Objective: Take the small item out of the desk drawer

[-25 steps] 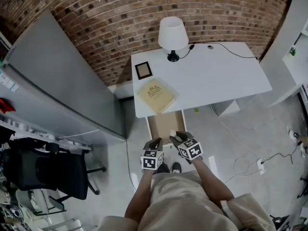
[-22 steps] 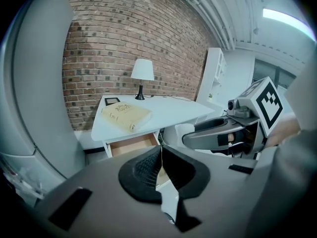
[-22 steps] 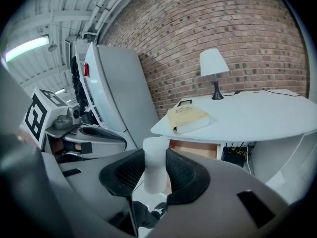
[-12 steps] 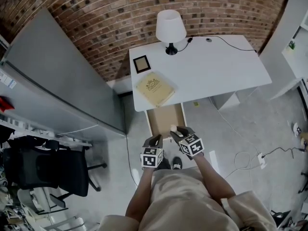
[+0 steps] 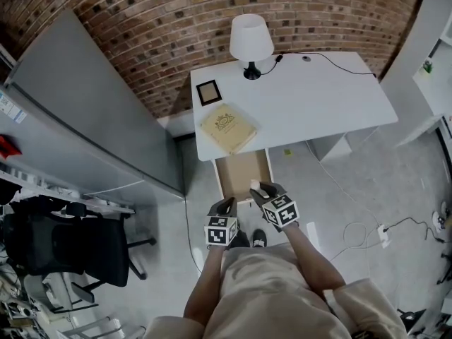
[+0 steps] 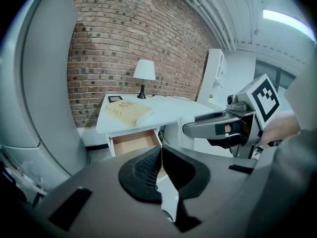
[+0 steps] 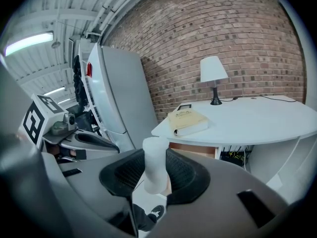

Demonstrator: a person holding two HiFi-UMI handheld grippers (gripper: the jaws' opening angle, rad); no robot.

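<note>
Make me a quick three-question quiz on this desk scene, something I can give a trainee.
1. True or false: the drawer under the white desk is pulled open.
2. Which thing lies on the desk nearest the drawer?
A. a laptop
B. a tan book
C. a mug
3. Which holds the small white item: the left gripper or the right gripper?

Key
1. True.
2. B.
3. The right gripper. Its jaws are closed on the item, while the left gripper's jaws are together with nothing between them.
</note>
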